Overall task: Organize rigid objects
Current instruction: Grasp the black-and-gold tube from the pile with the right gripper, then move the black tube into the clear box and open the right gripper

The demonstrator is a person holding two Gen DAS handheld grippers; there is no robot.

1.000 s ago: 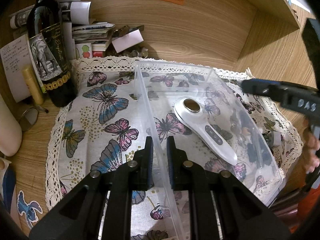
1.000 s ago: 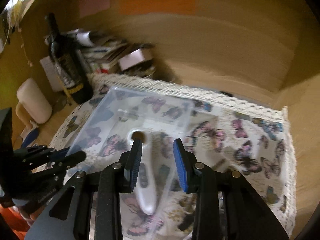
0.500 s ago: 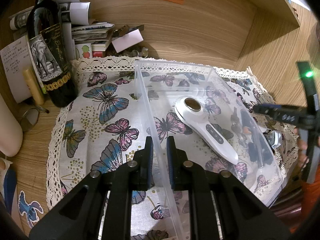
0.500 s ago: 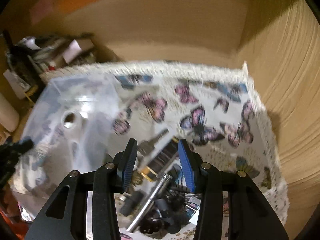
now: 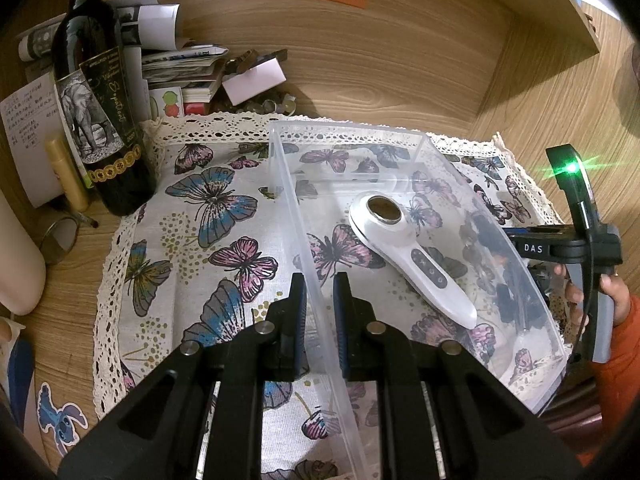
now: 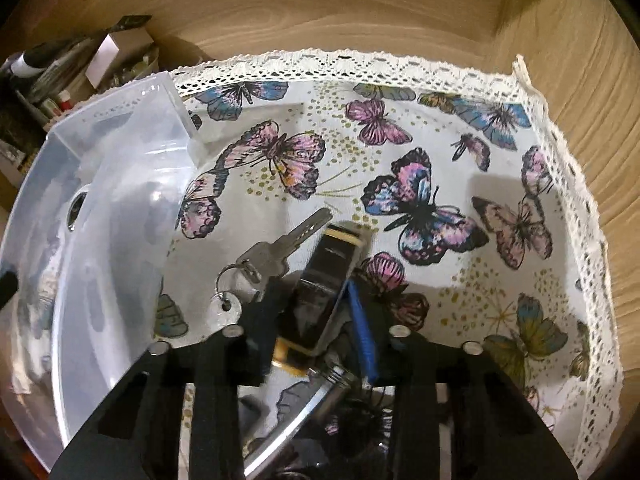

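Two tools are in use. The left tool [image 5: 318, 312] is clamped narrow on the near side wall of the clear rectangular plastic bin [image 5: 400, 136], one finger inside and one outside, steadying it on the butterfly-print cloth with lace edging [image 5: 192, 216] that covers the wooden counter [image 5: 400, 72]. Inside the bin lies a white handheld device with a round metal head and a button strip [image 5: 412, 256], its long axis running diagonally across the floor.

The right tool [image 6: 320, 320] is outside the bin, on the bin's right side, pointed steeply down into a small pile of loose items on the cloth. Its jaws are closing around a dark, glossy rectangular case with gold ends [image 6: 324, 280]; the blue pad sits against the case's right flank, and the left finger is against or very near the other flank. Firm contact on both sides cannot be confirmed owing to blur.

The case's long axis runs away from the tool, roughly in line with the fingers, so the jaws span its narrow width. A silver key on a ring [image 6: 276, 252] lies just left of the case, apparently outside the jaws. The bin stands to the left of the right tool, so the judged next move is a lift and leftward carry over the bin wall.
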